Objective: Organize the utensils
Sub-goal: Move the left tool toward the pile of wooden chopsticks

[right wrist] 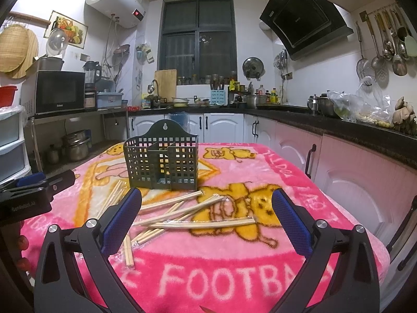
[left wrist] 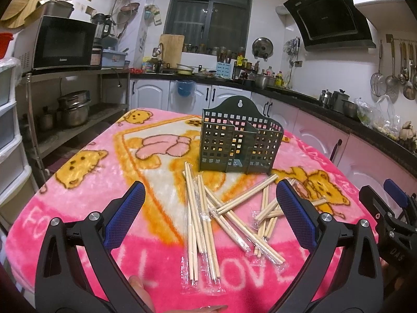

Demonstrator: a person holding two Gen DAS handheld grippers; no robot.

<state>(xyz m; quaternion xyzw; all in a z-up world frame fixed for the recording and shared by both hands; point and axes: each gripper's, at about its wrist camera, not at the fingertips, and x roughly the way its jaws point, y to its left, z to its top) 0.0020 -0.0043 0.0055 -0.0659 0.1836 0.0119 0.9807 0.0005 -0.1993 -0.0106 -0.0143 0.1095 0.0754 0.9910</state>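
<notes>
A dark green perforated utensil holder (left wrist: 238, 144) (right wrist: 161, 163) stands upright on the pink blanket, its compartments holding nothing I can see. Several pairs of wooden chopsticks in clear wrappers (left wrist: 208, 214) (right wrist: 182, 215) lie scattered in front of it. My left gripper (left wrist: 209, 208) hovers open above the chopstick pile, nothing between its blue pads (left wrist: 125, 216). My right gripper (right wrist: 207, 212) is open too, over the right part of the pile, holding nothing. Each gripper shows at the edge of the other's view: the right one (left wrist: 391, 208), the left one (right wrist: 34, 190).
The pink cartoon blanket (left wrist: 78, 182) (right wrist: 260, 274) covers the table. Behind are a steel shelf with a microwave (left wrist: 62, 43) and pots (left wrist: 74, 109), and a dark counter (right wrist: 338, 127) with white cabinets, crowded with bottles and pans. A fingertip (left wrist: 138, 289) shows by the left gripper's handle.
</notes>
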